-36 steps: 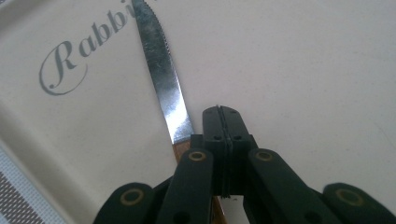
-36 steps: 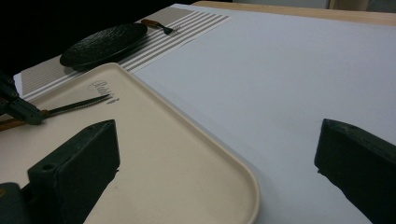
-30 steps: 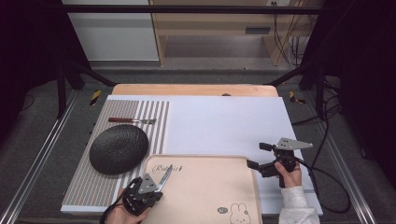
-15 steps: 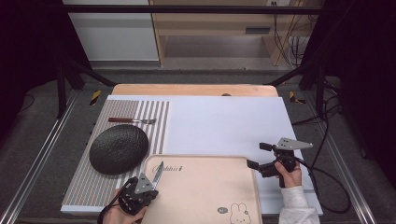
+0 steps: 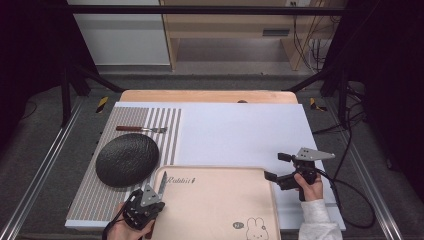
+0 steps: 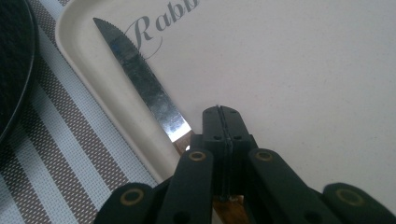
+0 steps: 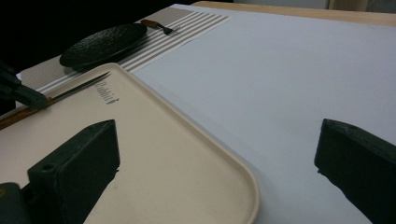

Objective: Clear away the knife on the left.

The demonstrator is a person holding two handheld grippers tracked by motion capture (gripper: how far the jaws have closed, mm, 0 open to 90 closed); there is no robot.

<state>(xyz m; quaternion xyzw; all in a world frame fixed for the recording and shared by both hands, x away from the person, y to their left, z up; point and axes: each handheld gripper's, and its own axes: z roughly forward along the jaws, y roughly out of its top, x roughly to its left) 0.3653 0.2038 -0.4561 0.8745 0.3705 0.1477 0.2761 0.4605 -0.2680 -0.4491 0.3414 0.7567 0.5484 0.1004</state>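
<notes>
Covering most of my desk [image 5: 235, 130] is a white sheet, with a striped grey-and-white placemat [image 5: 127, 150] at the left. Nearer to me sits the cream rectangular plastic tray [image 5: 215, 200], printed with a rabbit. On the placemat lies a round black textured plate [image 5: 127, 160], and beyond it a small wooden-handled fork [image 5: 141, 129]. My left tool [image 5: 146, 202] is clamped on the wooden handle of a serrated steel knife [image 6: 144, 84], blade lying along the tray's left rim, likely for lifting out beside the plate. My right tool [image 5: 280, 172] waits open at the tray's right edge, holding nothing.
</notes>
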